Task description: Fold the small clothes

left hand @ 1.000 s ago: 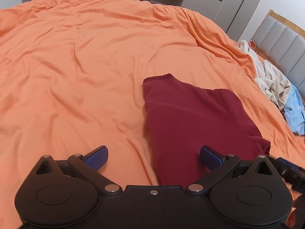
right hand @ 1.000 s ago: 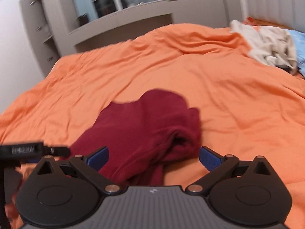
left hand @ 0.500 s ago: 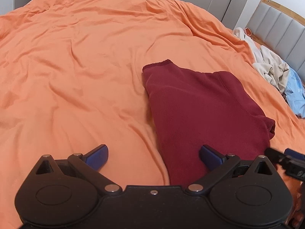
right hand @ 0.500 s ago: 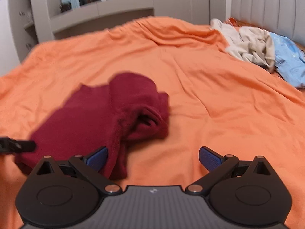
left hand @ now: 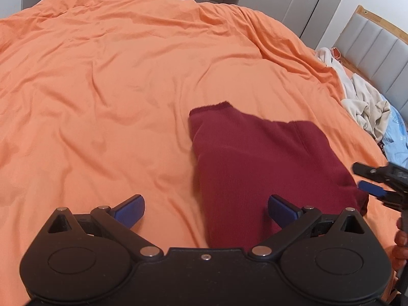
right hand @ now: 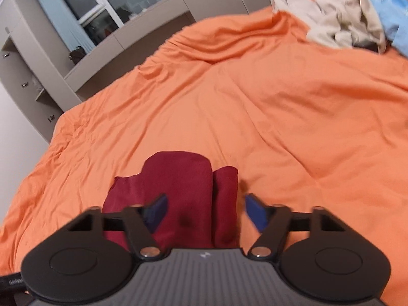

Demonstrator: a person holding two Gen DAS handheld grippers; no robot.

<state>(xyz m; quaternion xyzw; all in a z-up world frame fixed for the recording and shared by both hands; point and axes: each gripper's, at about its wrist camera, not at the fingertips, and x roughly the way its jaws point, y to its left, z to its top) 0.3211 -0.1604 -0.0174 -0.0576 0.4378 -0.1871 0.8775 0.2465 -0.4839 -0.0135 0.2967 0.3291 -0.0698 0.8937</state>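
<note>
Lying partly folded on the orange bedcover (left hand: 107, 81), the dark red garment (left hand: 257, 168) sits near the front of the bed, with one long edge doubled over into a thick roll on its right side in the right wrist view (right hand: 224, 199).

Risks, as judged from this position:
- The rolled edge looks loose. A pinch that catches only the top layer would likely pull the fold open rather than carry it over.
- The bedcover is soft and creased. A low approach could gather cover fabric together with the garment.
- The right wrist view is blurred, so the exact clearance between fingers and cloth cannot be confirmed.

Jaws:
- Left gripper (left hand: 205, 207): spread wide and empty. Its right finger (left hand: 281, 209) stands over the near end of the garment and its left finger over bare cover; contact cannot be told.
- Right gripper (right hand: 205, 210): released and moderately wide, grasping nothing. It straddles the near end of the garment, the rolled edge lying between the fingers, with the right finger (right hand: 256, 211) just beside the roll over the bedcover.

A heap of pale and blue clothes (right hand: 344, 20) lies well apart, toward the headboard (left hand: 369, 48).
</note>
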